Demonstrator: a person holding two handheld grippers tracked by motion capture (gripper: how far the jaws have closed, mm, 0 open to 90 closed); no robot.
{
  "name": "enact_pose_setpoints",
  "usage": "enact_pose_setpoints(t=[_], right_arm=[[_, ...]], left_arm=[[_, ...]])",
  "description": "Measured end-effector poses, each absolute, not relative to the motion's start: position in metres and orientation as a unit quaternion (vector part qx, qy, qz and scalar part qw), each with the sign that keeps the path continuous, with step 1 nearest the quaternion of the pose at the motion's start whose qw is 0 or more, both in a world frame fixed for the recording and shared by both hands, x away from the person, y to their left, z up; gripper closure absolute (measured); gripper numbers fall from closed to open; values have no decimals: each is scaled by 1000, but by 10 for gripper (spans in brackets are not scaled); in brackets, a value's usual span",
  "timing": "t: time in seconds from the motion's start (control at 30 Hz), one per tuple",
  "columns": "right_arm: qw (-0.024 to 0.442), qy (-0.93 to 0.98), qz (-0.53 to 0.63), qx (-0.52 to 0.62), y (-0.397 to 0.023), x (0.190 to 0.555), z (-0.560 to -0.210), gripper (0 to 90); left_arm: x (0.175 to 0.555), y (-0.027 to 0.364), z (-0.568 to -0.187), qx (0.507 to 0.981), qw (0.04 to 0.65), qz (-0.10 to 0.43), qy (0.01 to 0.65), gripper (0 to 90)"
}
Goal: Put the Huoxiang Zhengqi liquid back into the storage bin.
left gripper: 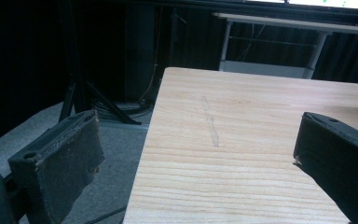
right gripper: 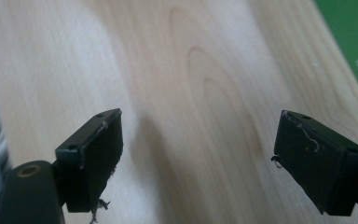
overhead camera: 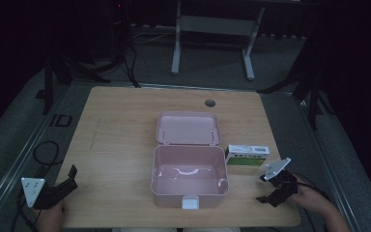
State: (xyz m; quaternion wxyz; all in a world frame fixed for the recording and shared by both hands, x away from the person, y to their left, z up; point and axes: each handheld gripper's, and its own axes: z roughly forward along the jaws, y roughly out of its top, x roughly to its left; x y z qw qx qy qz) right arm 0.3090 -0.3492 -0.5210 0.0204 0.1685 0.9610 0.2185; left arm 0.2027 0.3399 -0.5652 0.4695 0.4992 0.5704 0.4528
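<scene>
A: What is the biggest thing here?

B: The pale wooden table (overhead camera: 121,125), with a small round grommet hole (overhead camera: 210,103) near its far edge and a faint scuff streak (left gripper: 210,125) on the boards toward its left side.

A: And on it?

B: A pink plastic storage box (overhead camera: 189,178) stands at the middle of the near half. Its hinged lid (overhead camera: 189,128) is thrown fully open and lies flat behind it, and the tub is bare inside. A white latch (overhead camera: 190,202) sits on its front wall.

A: Anything beside it?

B: A green and white cardboard carton (overhead camera: 247,155) lies flat just beside the box's right wall.

A: The grippers?

B: The left gripper (overhead camera: 67,180) sits at the table's near left corner, jaws spread wide with nothing between them. The right gripper (overhead camera: 269,188) is near the right edge, close in front of the carton, jaws also spread and empty over bare wood.
</scene>
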Motion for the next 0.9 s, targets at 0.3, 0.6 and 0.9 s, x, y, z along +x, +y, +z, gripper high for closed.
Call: enact_pose_setpoints(t=[0.3,0.6,0.9], right_arm=[[2,988,81,132,-325,313,-511,150],[-15,997,39,69,-290,314,-498,133],[-34,998,-16,43,-274,315,-500,131]], left_arm=[[203,340,-565,501,470,451,570,11],[202,341,-565,502,472,448,569,12],[203,341,-565,502,475,445,569,11]])
